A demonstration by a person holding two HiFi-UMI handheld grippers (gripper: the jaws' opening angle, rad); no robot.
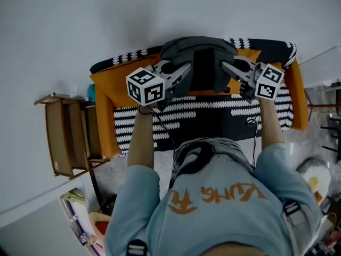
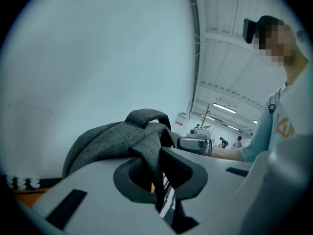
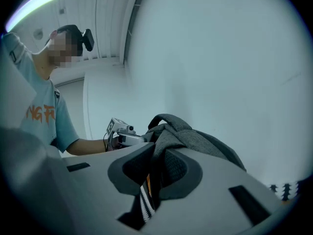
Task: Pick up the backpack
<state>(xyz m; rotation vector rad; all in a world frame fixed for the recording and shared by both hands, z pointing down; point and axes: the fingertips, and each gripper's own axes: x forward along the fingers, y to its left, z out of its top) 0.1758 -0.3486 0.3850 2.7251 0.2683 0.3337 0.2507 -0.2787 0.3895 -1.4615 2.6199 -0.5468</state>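
The grey backpack (image 1: 198, 63) hangs between the two grippers, in front of the pale wall and above the orange and black-and-white patterned cover (image 1: 213, 116). The left gripper (image 1: 183, 72) is clenched on a fold of its grey fabric at one side, and the right gripper (image 1: 230, 68) pinches a fold at the other. Both gripper views show cloth squeezed tight between the pads. From where the cover shows, low under the bag, I'd say the backpack is clear of it and the pick-up is as good as done. All that seems left is keeping it steady. A wooden rack (image 1: 64, 137) stands off to the left.
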